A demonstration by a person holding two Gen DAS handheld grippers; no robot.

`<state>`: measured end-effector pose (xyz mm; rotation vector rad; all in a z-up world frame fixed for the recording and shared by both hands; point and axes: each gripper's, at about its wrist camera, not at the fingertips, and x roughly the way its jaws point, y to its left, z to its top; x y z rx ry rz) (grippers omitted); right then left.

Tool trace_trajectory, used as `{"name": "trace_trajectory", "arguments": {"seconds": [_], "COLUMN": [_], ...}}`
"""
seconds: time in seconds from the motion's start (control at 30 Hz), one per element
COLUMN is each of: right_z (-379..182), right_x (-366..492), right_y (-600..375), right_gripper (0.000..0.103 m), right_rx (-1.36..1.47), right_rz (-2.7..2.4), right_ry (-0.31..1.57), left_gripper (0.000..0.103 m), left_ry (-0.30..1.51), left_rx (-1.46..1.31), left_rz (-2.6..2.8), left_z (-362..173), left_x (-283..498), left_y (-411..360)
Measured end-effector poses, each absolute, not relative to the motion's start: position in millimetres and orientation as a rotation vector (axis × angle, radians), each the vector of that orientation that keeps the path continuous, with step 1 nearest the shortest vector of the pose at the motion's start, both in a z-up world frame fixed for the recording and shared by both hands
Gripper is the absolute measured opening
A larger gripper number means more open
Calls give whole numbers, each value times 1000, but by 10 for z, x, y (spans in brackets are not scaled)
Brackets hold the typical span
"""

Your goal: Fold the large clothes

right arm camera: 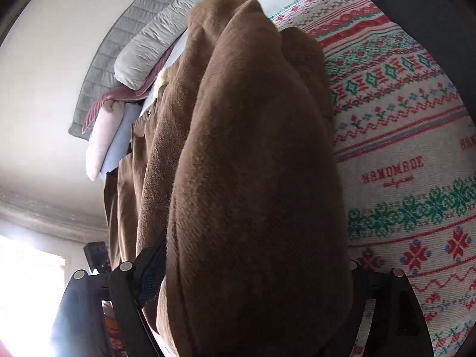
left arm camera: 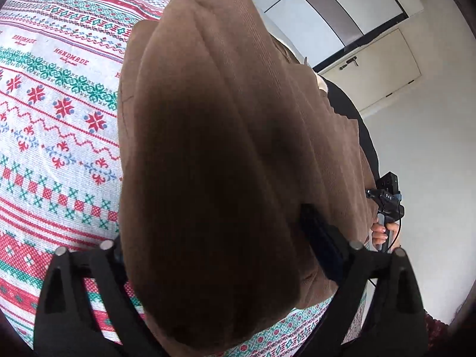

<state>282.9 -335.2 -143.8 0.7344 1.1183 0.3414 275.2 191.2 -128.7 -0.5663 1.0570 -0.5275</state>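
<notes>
**Brown garment bunched between both grippers over the patterned bedspread**

The bedspread (left arm camera: 53,125) fills the ground of both views: white cloth with red and green stitched bands and the word HANDMADE. Everything below is placed against it.

The brown garment (left arm camera: 214,148) is the largest thing on top of it. It hangs and lies as one thick, long bundle, its long axis running straight away from each camera, from the near fingers toward the far end of the bedspread. Deep lengthwise folds run along that same line. In the right wrist view the garment (right arm camera: 253,163) points toward the stacked pillows (right arm camera: 148,56) at the bedspread's far edge, by a grey quilted headboard (right arm camera: 119,44).

Beyond the bedspread's side, in the left wrist view, stands a white cupboard door (left arm camera: 374,68).

The left gripper (left arm camera: 226,267) has its fingers spread on either side of the bundle; cloth fills the gap, but whether the pads press it I cannot tell. The right gripper (right arm camera: 247,282) stands likewise, and its grip is equally unclear. A hand (left arm camera: 383,232) holds the right gripper's handle just beside the garment's edge.
</notes>
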Motion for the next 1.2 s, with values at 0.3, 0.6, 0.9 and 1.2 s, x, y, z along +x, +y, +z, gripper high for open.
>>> {"name": "trace_trajectory", "arguments": {"seconds": [0.3,0.6,0.9,1.2], "right_z": [-372,84,-546,102], "right_x": [2136,824,18,-7], "right_y": [-3224,-3356,-3304,-3050], "right_gripper": [20,20,44,77], "right_rx": [763,685,376,72], "right_rz": [328,351,108,8], "right_ry": [909,958,1136,915], "left_gripper": [16,17,47,48], "left_ry": [951,1037,1227,1201], "left_rx": [-555,-439,-265,-265], "left_rz": [-455,-552,-441,-445], "left_z": [-241,256,-674,-390], "left_x": [2236,876,288,429], "left_y": [1699,1645,1657,1791]}}
